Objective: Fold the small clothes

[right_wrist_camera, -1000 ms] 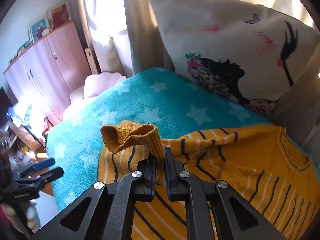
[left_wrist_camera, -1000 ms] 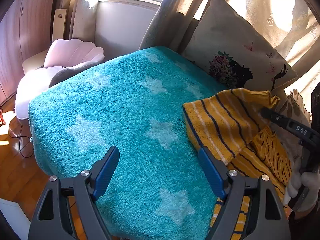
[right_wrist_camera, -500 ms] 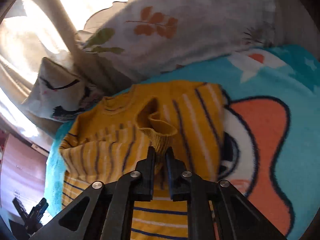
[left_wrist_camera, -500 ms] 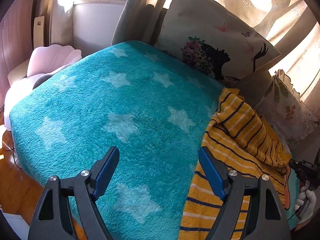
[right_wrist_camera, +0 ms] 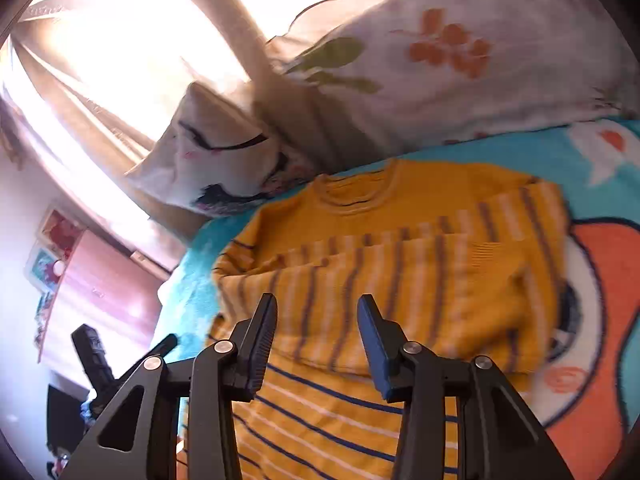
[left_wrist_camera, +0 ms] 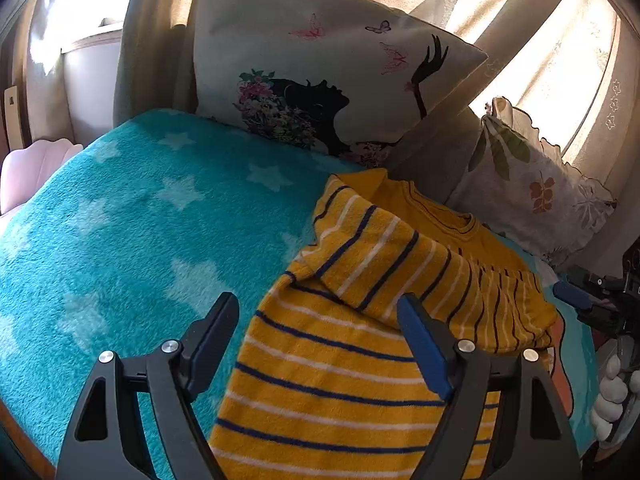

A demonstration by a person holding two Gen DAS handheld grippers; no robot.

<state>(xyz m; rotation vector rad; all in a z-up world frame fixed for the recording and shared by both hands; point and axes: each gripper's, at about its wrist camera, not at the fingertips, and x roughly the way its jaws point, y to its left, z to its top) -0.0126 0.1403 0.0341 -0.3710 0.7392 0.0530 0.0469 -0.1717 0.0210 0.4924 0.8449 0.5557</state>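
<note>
A small yellow sweater [left_wrist_camera: 352, 344] with navy and white stripes lies on the turquoise star blanket [left_wrist_camera: 132, 232]. One sleeve is folded across its chest. It also shows in the right wrist view [right_wrist_camera: 400, 264], collar toward the pillows. My left gripper [left_wrist_camera: 320, 320] is open and empty, low over the sweater's left edge. My right gripper [right_wrist_camera: 316, 320] is open and empty, just above the sweater's lower body. The right gripper also shows at the right edge of the left wrist view [left_wrist_camera: 588, 300].
A white pillow with a dark printed figure [left_wrist_camera: 320, 76] and a leaf-print pillow [left_wrist_camera: 532, 184] lean against the curtains behind the sweater. A pink chair [left_wrist_camera: 28, 164] stands past the bed's left edge. An orange fish print [right_wrist_camera: 592, 320] covers the blanket on the right.
My right gripper carried the sleeve across the sweater, opened and let it go. The sleeve now lies folded over the chest. My left gripper moved right, over the sweater.
</note>
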